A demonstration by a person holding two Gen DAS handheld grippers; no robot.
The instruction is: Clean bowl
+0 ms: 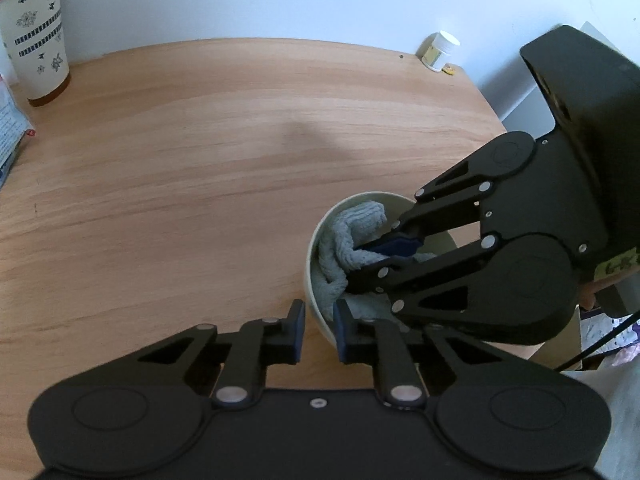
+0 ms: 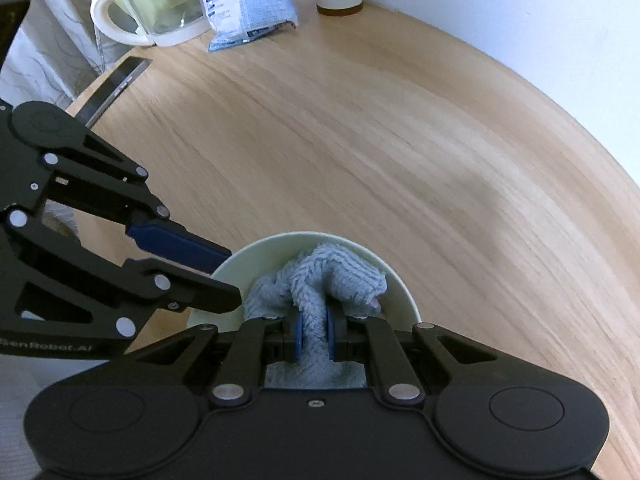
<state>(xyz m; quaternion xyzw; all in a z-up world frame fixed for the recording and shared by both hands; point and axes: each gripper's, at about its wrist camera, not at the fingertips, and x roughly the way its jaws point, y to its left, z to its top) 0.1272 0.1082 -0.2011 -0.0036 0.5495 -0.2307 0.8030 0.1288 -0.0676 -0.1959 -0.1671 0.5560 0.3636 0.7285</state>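
From the left wrist view, your left tool sits at the bottom centre of the frame with its jaws straddling the near rim of the bowl, one pad outside the wall and one inside, drawn in close enough that you seem to be pinching the rim. The bowl stands on the table at lower right of centre. Your right tool reaches in from the right, clamped on the grey-blue cloth inside the bowl.

From the right wrist view, your right tool is closed tight on a fold of the cloth, which bunches up against the bowl's inner wall at bottom centre. The left tool enters from the left and meets the rim.

You appear to be at the wiping step. Next, steady the bowl firmly and sweep the cloth around the inside wall without tipping it.
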